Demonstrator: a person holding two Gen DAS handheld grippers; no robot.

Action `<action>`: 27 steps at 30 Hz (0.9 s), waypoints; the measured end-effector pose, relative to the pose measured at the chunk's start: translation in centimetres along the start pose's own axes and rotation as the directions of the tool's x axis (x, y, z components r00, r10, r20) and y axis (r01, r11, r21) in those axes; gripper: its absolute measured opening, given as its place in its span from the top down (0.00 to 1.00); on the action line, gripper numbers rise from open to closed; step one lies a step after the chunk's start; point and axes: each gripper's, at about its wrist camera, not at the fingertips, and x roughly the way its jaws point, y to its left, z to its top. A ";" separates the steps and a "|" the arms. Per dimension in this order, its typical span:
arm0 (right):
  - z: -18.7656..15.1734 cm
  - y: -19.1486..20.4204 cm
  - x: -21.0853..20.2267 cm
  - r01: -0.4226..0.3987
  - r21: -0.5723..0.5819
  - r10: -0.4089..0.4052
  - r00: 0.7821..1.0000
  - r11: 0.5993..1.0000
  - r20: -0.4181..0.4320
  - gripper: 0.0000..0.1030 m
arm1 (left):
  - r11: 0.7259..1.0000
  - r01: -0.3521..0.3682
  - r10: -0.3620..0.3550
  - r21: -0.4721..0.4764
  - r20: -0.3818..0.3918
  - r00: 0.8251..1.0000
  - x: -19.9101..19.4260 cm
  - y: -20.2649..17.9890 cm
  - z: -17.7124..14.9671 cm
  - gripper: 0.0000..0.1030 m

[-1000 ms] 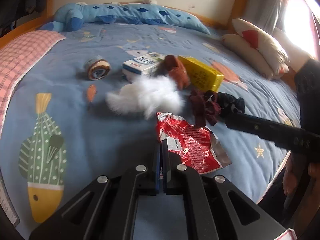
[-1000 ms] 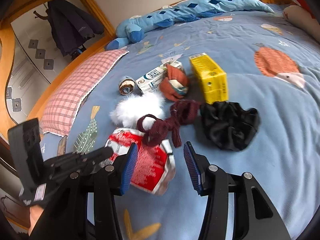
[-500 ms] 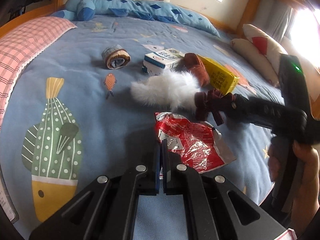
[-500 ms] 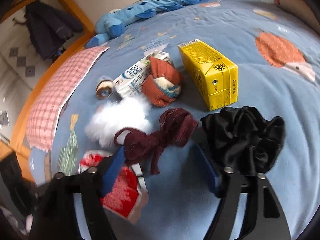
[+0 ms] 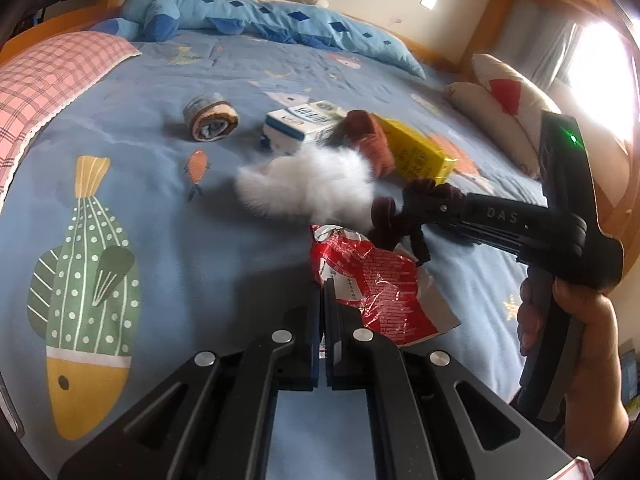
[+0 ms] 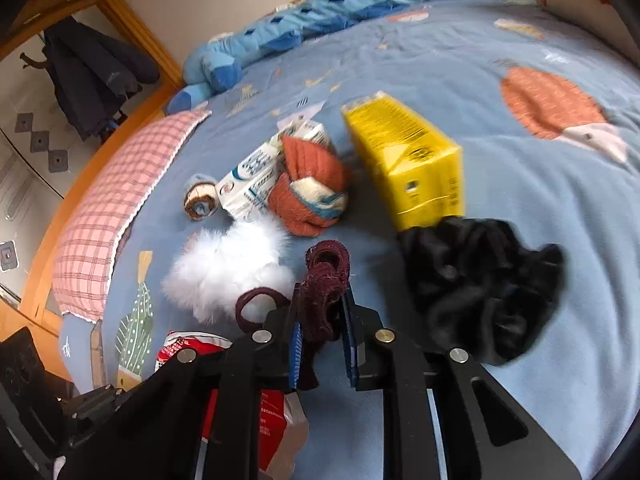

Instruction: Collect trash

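A crumpled red snack wrapper [image 5: 372, 280] lies on the blue bedspread, and my left gripper [image 5: 323, 286] is shut on its near edge. The wrapper [image 6: 272, 408] also shows below my right gripper [image 6: 323, 308], which is shut on a maroon hair tie [image 6: 326, 268]; one loop sticks out to its left. In the left wrist view the right gripper [image 5: 404, 210] comes in from the right, held by a hand [image 5: 576, 320], with the maroon hair tie [image 5: 390, 220] at its tip. A yellow carton [image 6: 408, 160] and a white-and-blue carton [image 6: 252, 176] lie beyond.
A white fluffy pompom [image 6: 228, 268], an orange rolled sock [image 6: 308, 188], a black scrunchie [image 6: 480, 280] and a small rolled sock [image 5: 210, 122] lie around the trash. A pink plaid pillow [image 5: 44, 80] is at the left, a blue plush [image 5: 260, 16] at the back, cushions [image 5: 516, 104] at the right.
My right gripper moved forward over the maroon hair tie, opened wide around it and then shut on it. My left gripper kept its hold on the wrapper.
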 end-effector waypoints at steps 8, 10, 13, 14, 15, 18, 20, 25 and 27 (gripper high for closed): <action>-0.8 -1.8 -7.3 0.045 -0.040 -0.039 0.990 0.998 0.135 0.84 | 0.997 0.072 -0.073 0.040 0.014 0.997 -1.4 -3.3 -0.2 0.98; -1.3 -2.4 -9.2 0.053 -0.035 -0.047 0.987 0.998 0.156 0.84 | 0.994 0.097 -0.098 0.059 0.016 0.995 -1.7 -4.5 -0.2 0.98; -2.2 -3.4 -12.1 0.078 -0.033 -0.070 0.980 0.996 0.189 0.84 | 0.987 0.133 -0.135 0.087 0.014 0.991 -2.0 -6.4 -0.2 0.98; -2.5 -3.7 -12.9 0.089 -0.032 -0.081 0.977 0.996 0.200 0.84 | 0.983 0.152 -0.154 0.103 0.010 0.988 -2.0 -7.3 -0.3 0.98; -2.9 -4.1 -13.9 0.106 -0.029 -0.098 0.973 0.994 0.211 0.84 | 0.980 0.165 -0.167 0.113 0.007 0.986 -2.1 -7.9 -0.4 0.98; -4.1 -5.7 -16.8 0.137 -0.004 -0.132 0.962 0.991 0.241 0.84 | 0.964 0.211 -0.212 0.159 -0.012 0.977 -2.2 -10.7 -0.8 0.98; -5.1 -7.1 -18.8 0.168 0.021 -0.168 0.952 0.986 0.257 0.84 | 0.953 0.235 -0.235 0.194 -0.023 0.972 -2.3 -12.6 -1.2 0.98; -8.2 -10.5 -24.1 0.236 0.091 -0.253 0.920 0.967 0.300 0.84 | 0.903 0.330 -0.322 0.276 -0.075 0.944 -2.0 -18.4 -2.4 0.98; -9.9 -12.0 -26.7 0.271 0.133 -0.300 0.900 0.953 0.317 0.84 | 0.876 0.368 -0.354 0.313 -0.102 0.930 -1.9 -21.1 -3.0 0.98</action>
